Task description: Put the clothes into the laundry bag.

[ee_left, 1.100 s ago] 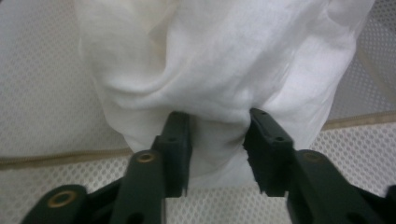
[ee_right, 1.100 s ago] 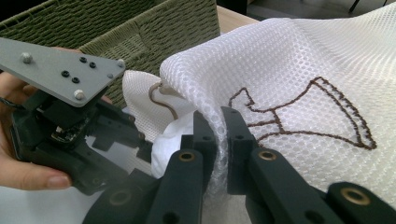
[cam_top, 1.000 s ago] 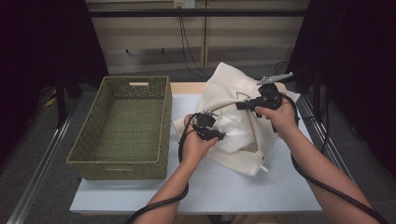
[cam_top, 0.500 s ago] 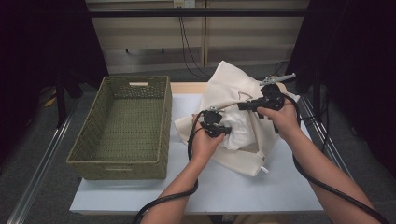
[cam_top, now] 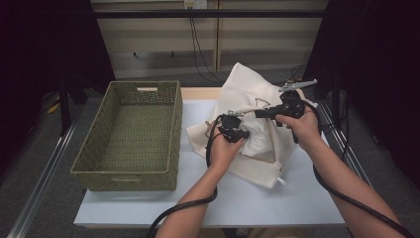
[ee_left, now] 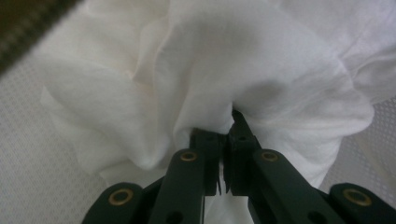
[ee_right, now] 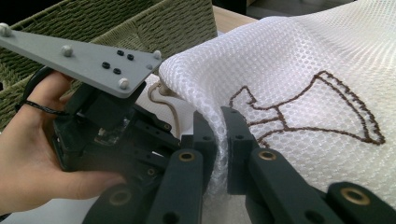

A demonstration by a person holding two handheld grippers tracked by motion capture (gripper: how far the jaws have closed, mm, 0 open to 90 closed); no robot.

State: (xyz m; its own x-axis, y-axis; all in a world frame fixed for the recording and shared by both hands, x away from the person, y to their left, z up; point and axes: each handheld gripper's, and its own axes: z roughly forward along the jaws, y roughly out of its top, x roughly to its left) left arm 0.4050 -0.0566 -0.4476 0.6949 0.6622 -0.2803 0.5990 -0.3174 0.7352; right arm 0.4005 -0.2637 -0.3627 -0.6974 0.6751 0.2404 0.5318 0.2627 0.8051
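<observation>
Both grippers pinch a white mesh laundry bag: right gripper lifting its rim, left gripper gripping white fabric, likely to draw it out beside the basket.

A green woven basket is seen on the left side of the white table, with nothing inside it. Two cut-out handles are seen in its near and far walls. Far behind the table, black cables are seen hanging down a pale wall
</observation>
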